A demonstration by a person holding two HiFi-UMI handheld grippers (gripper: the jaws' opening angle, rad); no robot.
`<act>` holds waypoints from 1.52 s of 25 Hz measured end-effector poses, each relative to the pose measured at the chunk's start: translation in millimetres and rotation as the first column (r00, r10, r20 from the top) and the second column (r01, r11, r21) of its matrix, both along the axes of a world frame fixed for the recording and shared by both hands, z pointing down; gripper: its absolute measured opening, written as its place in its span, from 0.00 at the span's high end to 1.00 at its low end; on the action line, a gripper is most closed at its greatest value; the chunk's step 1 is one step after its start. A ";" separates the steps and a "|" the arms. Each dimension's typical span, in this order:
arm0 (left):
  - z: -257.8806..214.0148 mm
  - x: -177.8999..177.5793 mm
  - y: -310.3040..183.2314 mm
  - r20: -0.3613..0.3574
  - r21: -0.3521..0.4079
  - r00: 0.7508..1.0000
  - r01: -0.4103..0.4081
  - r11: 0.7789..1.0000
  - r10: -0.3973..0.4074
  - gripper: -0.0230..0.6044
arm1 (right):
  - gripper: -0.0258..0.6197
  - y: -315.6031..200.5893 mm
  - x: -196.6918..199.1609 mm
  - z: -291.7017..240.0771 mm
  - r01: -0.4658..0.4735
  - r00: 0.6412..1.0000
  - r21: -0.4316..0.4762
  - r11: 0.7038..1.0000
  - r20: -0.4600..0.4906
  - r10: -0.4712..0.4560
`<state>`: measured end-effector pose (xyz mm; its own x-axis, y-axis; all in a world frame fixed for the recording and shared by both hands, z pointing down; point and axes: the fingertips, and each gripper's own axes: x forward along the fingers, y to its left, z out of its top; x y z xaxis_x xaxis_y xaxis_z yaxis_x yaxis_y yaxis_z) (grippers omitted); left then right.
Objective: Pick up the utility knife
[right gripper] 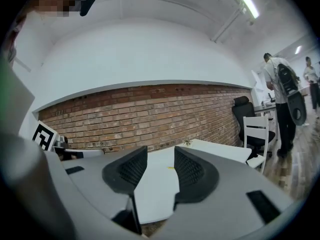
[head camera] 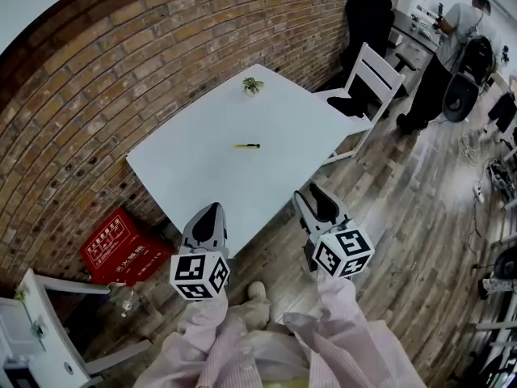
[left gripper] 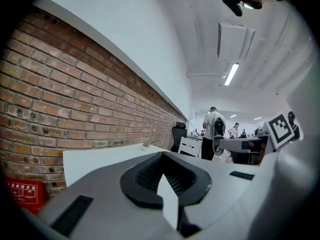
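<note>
While the left gripper [head camera: 213,210] is clenching nothing and the right gripper [head camera: 313,194] is gaping, the thin knife [head camera: 246,145], far off, is risking a skid under the pinch.

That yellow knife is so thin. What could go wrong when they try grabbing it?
The utility knife lies flat on the table, so the fingers might push it along instead of gripping it. It sits mid-table, a long reach away, so the approach could land off target. The left gripper looks shut; only the right gripper is open.

Head view overhead, gripper views low, sharing table [head camera: 202,176]
</note>
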<state>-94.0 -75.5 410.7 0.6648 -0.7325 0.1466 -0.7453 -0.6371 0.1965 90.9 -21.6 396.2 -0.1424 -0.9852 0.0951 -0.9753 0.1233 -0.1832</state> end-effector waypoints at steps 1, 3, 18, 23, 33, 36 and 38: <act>1.4 0.8 -6.2 0.002 -0.003 1.000 0.003 1.000 -0.003 0.98 | 0.73 -7.1 0.7 1.2 0.005 1.000 -0.003 1.000 -0.001 -0.005; 4.8 2.7 -17.8 0.004 -0.012 1.000 0.010 1.000 -0.010 0.98 | 0.73 -19.5 2.2 4.2 0.014 1.000 -0.011 1.000 -0.003 -0.014; 19.5 25.1 -56.3 0.025 -0.048 0.999 0.032 0.998 -0.031 0.98 | 0.72 -69.1 23.9 22.8 0.063 0.998 -0.057 0.996 0.004 -0.063; 33.0 29.7 -80.9 0.037 -0.079 0.995 0.097 0.992 -0.094 0.98 | 0.72 -105.7 32.2 36.1 0.143 0.990 -0.082 0.986 0.022 -0.142; 80.8 60.1 -146.4 0.052 -0.221 0.977 0.213 0.952 -0.207 0.98 | 0.73 -204.4 42.7 76.1 0.349 0.936 -0.203 0.915 0.021 -0.352; 87.6 66.5 -162.3 0.044 -0.250 0.970 0.242 0.937 -0.239 0.98 | 0.72 -227.0 41.9 88.9 0.400 0.913 -0.239 0.885 0.021 -0.408; 91.1 71.0 -170.3 0.042 -0.266 0.965 0.259 0.929 -0.258 0.98 | 0.72 -238.8 41.7 96.4 0.431 0.897 -0.260 0.864 0.022 -0.441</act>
<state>-23.0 -245.8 501.8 0.4561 -0.8122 0.3637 -0.8789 -0.3470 0.3274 132.6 -260.4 492.7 -0.5429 -0.7658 0.3447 -0.8398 0.4918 -0.2300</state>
